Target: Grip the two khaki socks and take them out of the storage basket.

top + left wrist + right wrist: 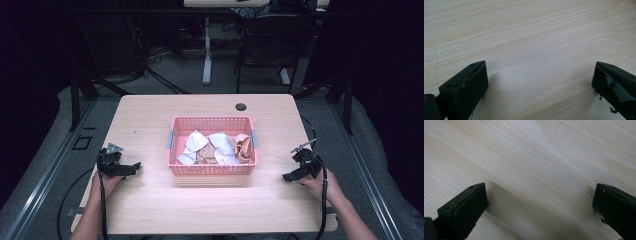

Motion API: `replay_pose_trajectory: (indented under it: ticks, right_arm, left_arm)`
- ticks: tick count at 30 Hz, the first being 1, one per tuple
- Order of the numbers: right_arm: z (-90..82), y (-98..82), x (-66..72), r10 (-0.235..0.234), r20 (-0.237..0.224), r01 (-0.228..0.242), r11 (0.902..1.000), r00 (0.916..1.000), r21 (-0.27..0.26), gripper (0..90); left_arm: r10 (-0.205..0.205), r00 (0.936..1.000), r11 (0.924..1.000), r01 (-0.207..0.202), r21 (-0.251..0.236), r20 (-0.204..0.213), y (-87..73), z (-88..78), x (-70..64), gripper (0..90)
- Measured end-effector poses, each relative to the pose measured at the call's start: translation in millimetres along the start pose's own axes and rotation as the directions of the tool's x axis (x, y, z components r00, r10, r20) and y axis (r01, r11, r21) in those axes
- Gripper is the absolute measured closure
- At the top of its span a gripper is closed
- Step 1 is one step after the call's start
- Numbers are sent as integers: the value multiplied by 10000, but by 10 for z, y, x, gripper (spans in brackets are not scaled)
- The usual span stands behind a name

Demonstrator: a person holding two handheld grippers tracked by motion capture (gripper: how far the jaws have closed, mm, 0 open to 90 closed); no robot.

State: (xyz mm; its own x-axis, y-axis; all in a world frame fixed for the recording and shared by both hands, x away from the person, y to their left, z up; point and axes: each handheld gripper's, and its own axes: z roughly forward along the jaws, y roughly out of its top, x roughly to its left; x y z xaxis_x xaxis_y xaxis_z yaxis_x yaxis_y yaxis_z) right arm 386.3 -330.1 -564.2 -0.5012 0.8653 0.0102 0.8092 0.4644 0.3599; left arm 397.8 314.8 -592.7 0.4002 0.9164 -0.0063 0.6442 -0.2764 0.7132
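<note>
Pre-grasp: my L gripper [131, 168] & R gripper [291, 176] wide open, empty. Next: reach pink basket [212, 169], probably socks [210, 148].

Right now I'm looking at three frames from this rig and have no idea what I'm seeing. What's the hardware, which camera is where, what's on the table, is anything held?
No robot arm here: a person sits at a wooden table and holds a hand-operated two-jaw claw in each hand. The high view comes from a fixed camera above, looking forward and down. There the left claw is at the left and the right claw at the right, both low over the table on either side of a pink basket.

The basket sits mid-table and holds crumpled white and tan cloths.

The other two pictures come from cameras riding on the claws themselves. In each, two black jaws rise from the bottom, standing wide apart with bare wood between them. So both claws are open and hold nothing.
</note>
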Motion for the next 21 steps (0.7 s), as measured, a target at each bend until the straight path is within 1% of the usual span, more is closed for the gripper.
replay_pose_trajectory:
  ticks: [10, 13, 21]
  right_arm:
    - [0, -8, 6, 99, -45, -99, 9999, 9999, -87, 0]
    - [-1, -4, 4, 68, -61, -68, 10000, 10000, -31, 0]
    - [4, -3, 6, 107, -60, -108, 9999, 9999, -100, 0]
  left_arm:
    - [5, 10000, 10000, -5, -10, -15, 0, 0, -2, 4]
    - [2, 10000, 10000, -2, -12, -9, 0, 1, -2, 4]
    - [10, 10000, 10000, -10, -18, -10, 0, 2, -2, 4]
